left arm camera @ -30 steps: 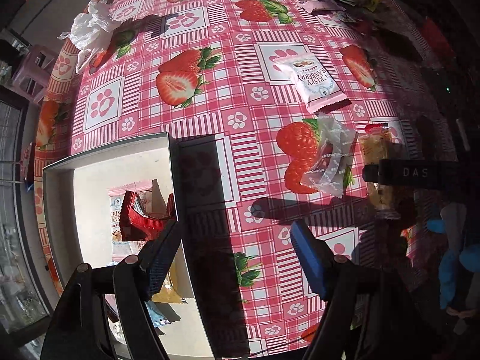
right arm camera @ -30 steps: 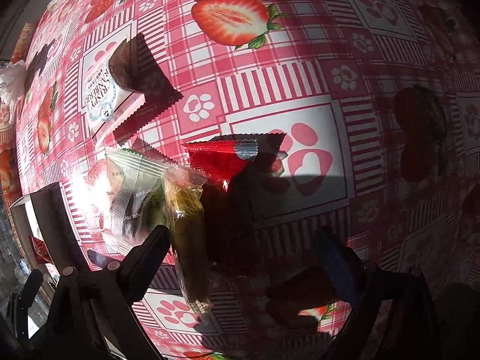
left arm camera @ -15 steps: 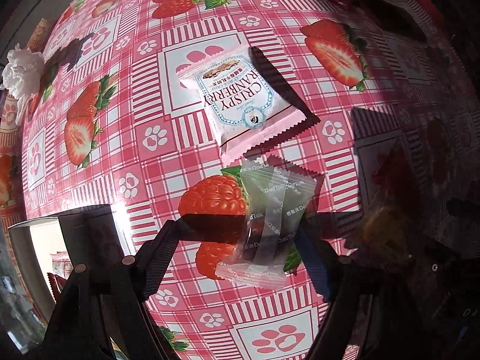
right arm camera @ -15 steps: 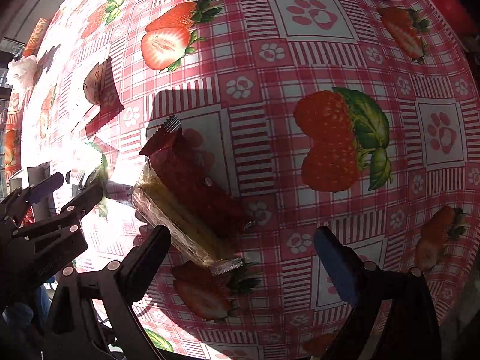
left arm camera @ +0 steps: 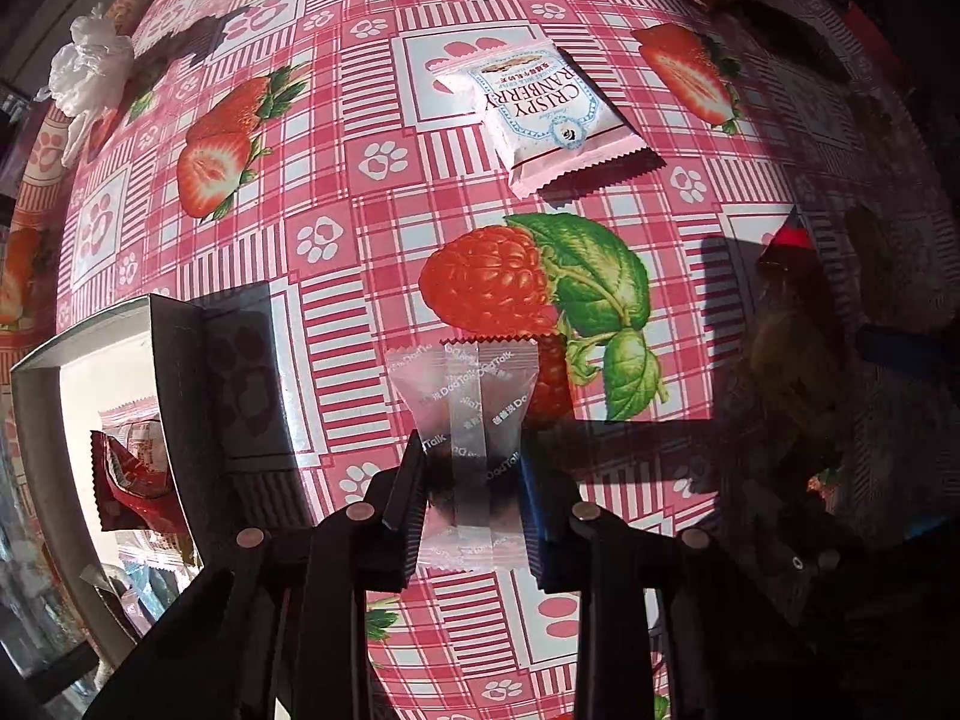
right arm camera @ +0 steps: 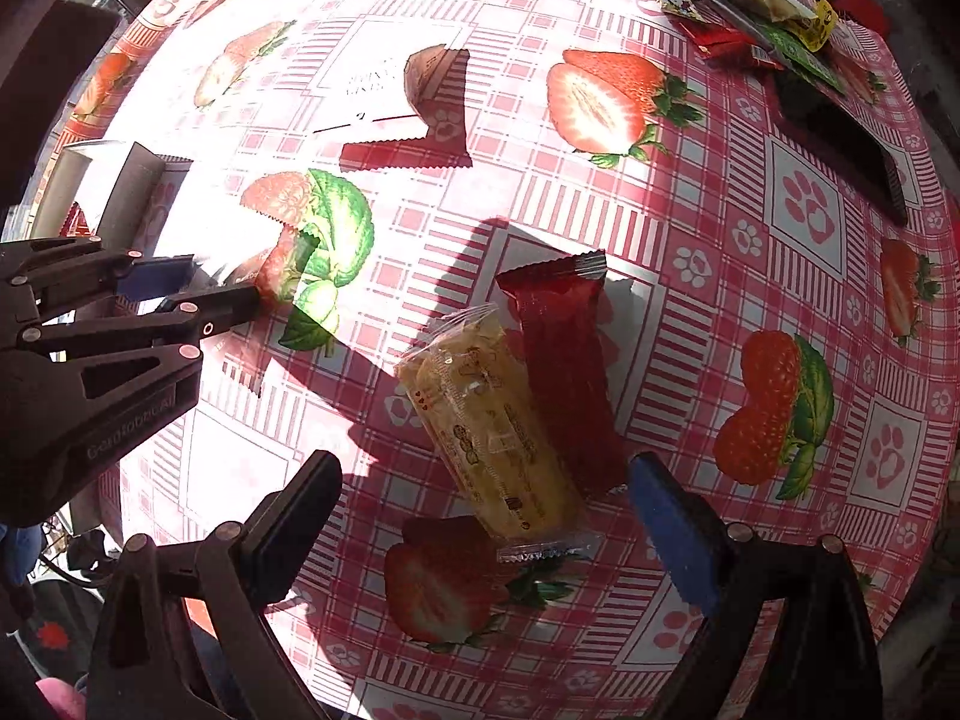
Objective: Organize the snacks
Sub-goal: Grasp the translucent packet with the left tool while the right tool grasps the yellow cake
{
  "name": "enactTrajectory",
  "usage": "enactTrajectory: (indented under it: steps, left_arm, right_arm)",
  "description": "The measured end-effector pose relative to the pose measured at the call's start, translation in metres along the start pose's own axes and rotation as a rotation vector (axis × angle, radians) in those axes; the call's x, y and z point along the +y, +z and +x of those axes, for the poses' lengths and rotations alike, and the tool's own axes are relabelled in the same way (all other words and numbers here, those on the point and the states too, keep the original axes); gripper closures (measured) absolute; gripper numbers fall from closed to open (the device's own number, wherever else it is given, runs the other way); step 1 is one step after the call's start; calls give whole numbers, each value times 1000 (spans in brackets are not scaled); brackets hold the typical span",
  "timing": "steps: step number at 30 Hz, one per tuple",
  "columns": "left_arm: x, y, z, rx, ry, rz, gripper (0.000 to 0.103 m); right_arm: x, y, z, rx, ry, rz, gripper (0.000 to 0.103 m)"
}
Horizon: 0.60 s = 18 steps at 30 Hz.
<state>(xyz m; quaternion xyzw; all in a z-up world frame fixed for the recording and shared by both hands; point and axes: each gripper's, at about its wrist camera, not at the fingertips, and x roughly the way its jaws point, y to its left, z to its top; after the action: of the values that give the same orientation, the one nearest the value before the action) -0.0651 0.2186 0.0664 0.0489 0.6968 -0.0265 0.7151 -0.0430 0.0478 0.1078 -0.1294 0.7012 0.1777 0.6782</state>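
My left gripper (left arm camera: 474, 474) is shut on a clear snack packet (left arm camera: 465, 414) printed with white words, held just above the strawberry tablecloth. A white box (left arm camera: 174, 360) with several snacks inside, one of them red (left arm camera: 129, 480), stands to its left. A pink and white cranberry packet (left arm camera: 555, 114) lies farther out. My right gripper (right arm camera: 486, 498) is open and empty, its jaws on either side of a yellow biscuit packet (right arm camera: 492, 432) and a red packet (right arm camera: 564, 372) that lie side by side. The left gripper also shows in the right wrist view (right arm camera: 198, 300).
A pile of several snack packets (right arm camera: 750, 6) and a dark flat object (right arm camera: 840, 150) lie at the table's far right. A crumpled white plastic bag (left arm camera: 90, 66) sits at the far left edge. The table edge curves close on the right.
My left gripper has left the box, moved right and closed on the clear packet. My right gripper has drawn back and now straddles the yellow and red packets.
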Motion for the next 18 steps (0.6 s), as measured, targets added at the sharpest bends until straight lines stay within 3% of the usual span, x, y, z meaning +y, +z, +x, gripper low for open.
enactTrajectory:
  steps: [4, 6, 9, 13, 18]
  left_arm:
    - [9, -18, 0, -3, 34, -2, 65]
    - [13, -17, 3, 0, 46, -24, 45]
    - [22, -14, 7, 0, 35, -53, 35]
    - [19, -9, 9, -17, 33, -36, 31]
    - [16, 3, 10, -10, 4, -46, 38]
  right_arm:
    - [43, 0, 26, 40, 14, -68, 6]
    - [61, -3, 33, 57, 27, -99, 6]
    - [74, -13, 48, 84, 10, -90, 6]
    - [61, 1, 53, 83, -2, -26, 7]
    - [61, 19, 48, 76, -4, 35, 28]
